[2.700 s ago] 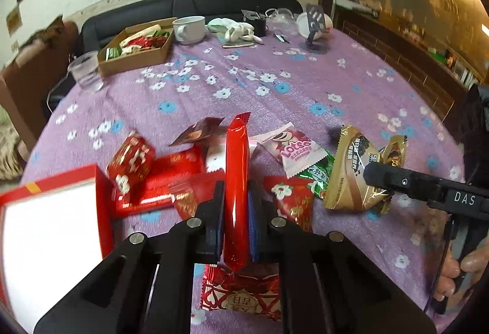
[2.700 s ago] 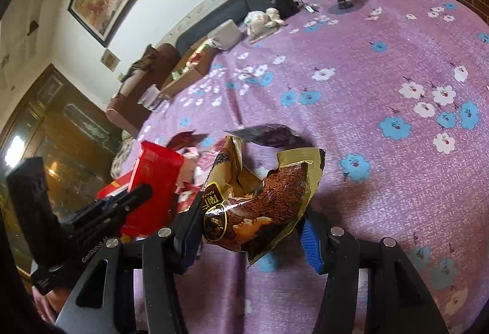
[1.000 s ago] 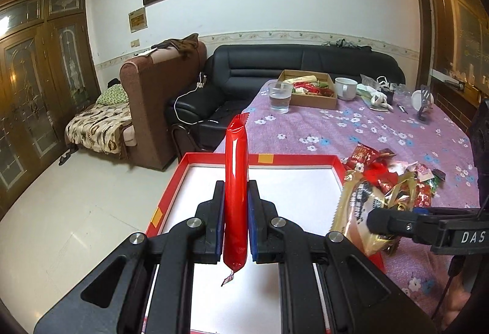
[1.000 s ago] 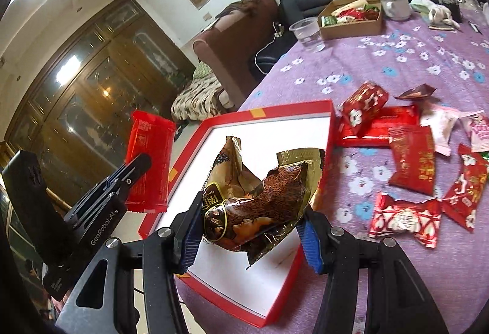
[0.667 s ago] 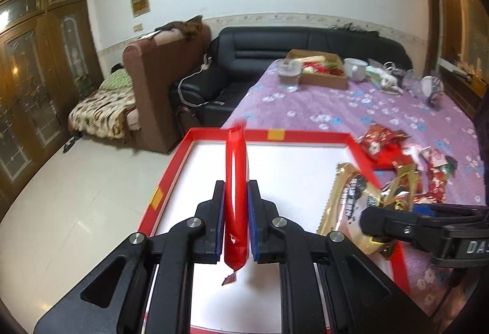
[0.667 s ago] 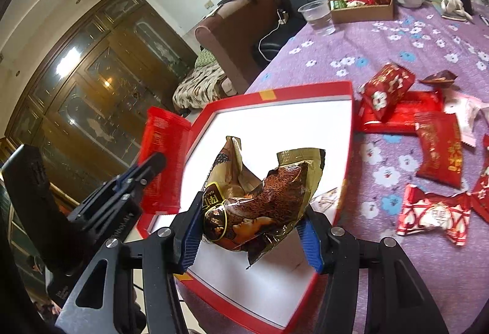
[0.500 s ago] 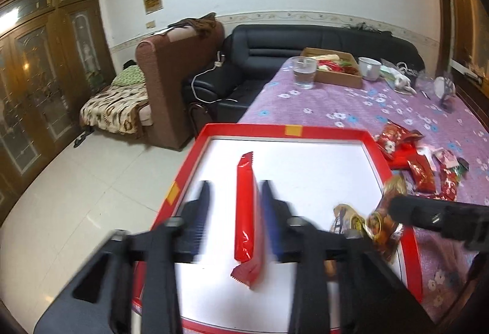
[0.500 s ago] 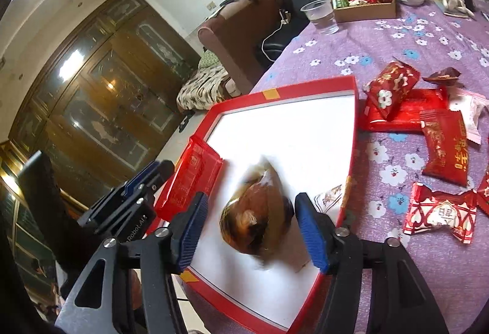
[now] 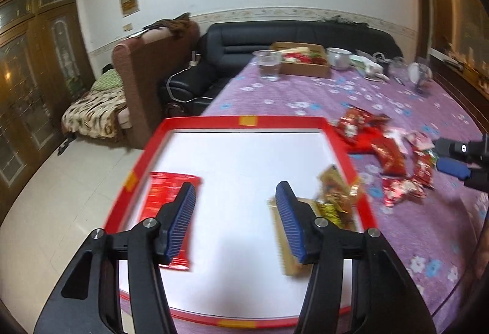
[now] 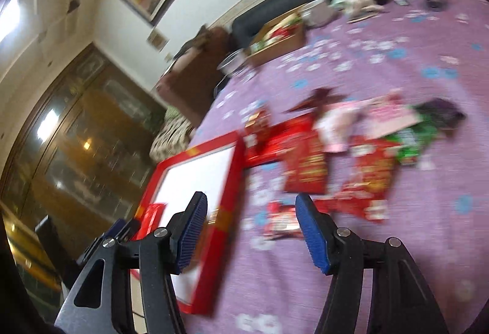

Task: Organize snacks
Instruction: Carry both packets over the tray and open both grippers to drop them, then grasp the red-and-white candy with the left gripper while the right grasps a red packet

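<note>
A red-rimmed white tray (image 9: 247,120) lies at the near end of the purple flowered table. A red snack packet (image 9: 166,196) lies flat at the tray's left side, and a gold-brown snack bag (image 9: 334,196) lies at its right side. My left gripper (image 9: 235,217) is open and empty above the tray. My right gripper (image 10: 250,230) is open and empty over the table beside the tray (image 10: 235,168), facing a pile of loose snack packets (image 10: 305,162). The right gripper's tip also shows in the left wrist view (image 9: 458,156). The right wrist view is blurred.
Loose red, pink and green snack packets (image 9: 388,150) lie right of the tray. At the table's far end stand a cardboard box of snacks (image 9: 305,61), a plastic cup (image 9: 269,64) and a white mug (image 9: 337,57). A sofa and armchair stand beyond.
Both grippers carried their snacks from the pile to the tray and opened. The red packet and the gold bag now lie in the tray. The right gripper has swung back toward the pile.
</note>
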The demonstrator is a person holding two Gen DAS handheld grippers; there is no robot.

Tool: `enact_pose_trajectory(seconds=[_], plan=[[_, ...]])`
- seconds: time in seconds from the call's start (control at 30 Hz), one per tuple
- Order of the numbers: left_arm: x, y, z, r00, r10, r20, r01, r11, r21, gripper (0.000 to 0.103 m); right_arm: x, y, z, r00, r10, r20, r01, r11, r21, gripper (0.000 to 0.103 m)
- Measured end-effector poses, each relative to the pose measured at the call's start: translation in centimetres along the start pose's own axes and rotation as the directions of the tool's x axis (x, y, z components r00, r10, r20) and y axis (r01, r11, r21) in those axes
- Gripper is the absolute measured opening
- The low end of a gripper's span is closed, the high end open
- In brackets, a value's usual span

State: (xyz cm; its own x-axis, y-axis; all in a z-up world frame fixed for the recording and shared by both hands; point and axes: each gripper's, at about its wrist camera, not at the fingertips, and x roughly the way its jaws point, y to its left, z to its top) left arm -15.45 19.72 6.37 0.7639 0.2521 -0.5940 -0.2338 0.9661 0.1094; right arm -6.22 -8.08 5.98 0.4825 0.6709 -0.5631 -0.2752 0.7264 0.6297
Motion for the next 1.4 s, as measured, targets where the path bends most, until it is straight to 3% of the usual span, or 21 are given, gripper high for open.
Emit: enact_pose_trajectory(seconds=[0.1, 0.3, 0.57, 0.63, 0.7, 0.77, 0.83, 0.93, 1.0, 1.1, 1.13, 1.2, 1.27, 1.4], plan=[[-0.7, -2.0, -0.2, 0.999, -0.037, 0.008, 0.037, 0.999, 0.035, 0.064, -1.9, -2.3, 0.3, 0.999, -0.032, 0.029, 0.031, 0.999, 0.041, 0.065], [-1.9, -5.2, -0.6, 0.994, -0.108, 0.008, 0.106, 0.986, 0.127, 0.065, -3.6, -5.3, 1.1, 0.993, -0.107, 0.045, 0.101, 0.988, 0.121, 0.065], [-1.9, -6.6, -1.2, 0.990, -0.141, -0.027, 0.144, 0.976, 0.165, 0.068, 0.5, -5.6, 2.1, 0.964, -0.262, -0.038, 0.264, 0.958, 0.109, 0.065], [-1.9, -6.6, -1.3, 0.990, -0.140, -0.031, 0.143, 0.976, 0.164, 0.068, 2.1, -5.2, 2.2, 0.953, -0.295, -0.063, 0.300, 0.951, 0.081, 0.062], [-1.8, -6.5, -1.2, 0.989, -0.141, -0.037, 0.146, 0.976, 0.160, 0.068, 3.5, -4.9, 2.0, 0.941, -0.330, -0.076, 0.335, 0.940, 0.057, 0.051], [-1.7, -6.4, -1.1, 0.987, -0.153, -0.047, 0.158, 0.975, 0.154, 0.068, 4.3, -4.1, 1.9, 0.909, -0.416, -0.034, 0.416, 0.909, -0.026, 0.036], [-1.6, -6.5, -0.8, 0.983, -0.172, -0.057, 0.179, 0.972, 0.152, 0.068, 4.5, -3.7, 1.6, 0.899, -0.438, -0.007, 0.436, 0.897, -0.075, 0.034], [-1.6, -7.6, 0.0, 0.970, -0.228, -0.081, 0.238, 0.959, 0.157, 0.068, 3.8, -4.4, 1.5, 0.908, -0.418, 0.008, 0.418, 0.906, -0.065, 0.033], [-1.6, -8.7, 0.6, 0.959, -0.268, -0.088, 0.279, 0.946, 0.164, 0.068, 2.8, -5.6, 1.7, 0.928, -0.373, 0.018, 0.374, 0.927, -0.020, 0.033], [-0.9, -11.0, 1.6, 0.942, -0.316, -0.111, 0.332, 0.923, 0.194, 0.083, 1.3, -7.6, 2.2, 0.960, -0.278, 0.023, 0.276, 0.958, 0.078, 0.033], [-0.4, -11.8, 1.8, 0.939, -0.320, -0.122, 0.340, 0.917, 0.210, 0.083, 0.7, -8.4, 2.3, 0.966, -0.255, 0.030, 0.250, 0.961, 0.118, 0.033], [0.6, -13.3, 2.2, 0.935, -0.322, -0.152, 0.350, 0.909, 0.228, 0.083, 0.2, -9.2, 2.7, 0.972, -0.230, 0.041, 0.220, 0.961, 0.170, 0.033], [2.2, -14.8, 2.4, 0.919, -0.337, -0.206, 0.380, 0.897, 0.227, 0.083, -0.3, -9.7, 2.8, 0.976, -0.213, 0.048, 0.200, 0.959, 0.198, 0.033], [4.7, -16.4, 2.1, 0.904, -0.320, -0.285, 0.386, 0.896, 0.219, 0.083, -0.7, -10.1, 2.9, 0.976, -0.212, 0.047, 0.196, 0.954, 0.225, 0.033]])
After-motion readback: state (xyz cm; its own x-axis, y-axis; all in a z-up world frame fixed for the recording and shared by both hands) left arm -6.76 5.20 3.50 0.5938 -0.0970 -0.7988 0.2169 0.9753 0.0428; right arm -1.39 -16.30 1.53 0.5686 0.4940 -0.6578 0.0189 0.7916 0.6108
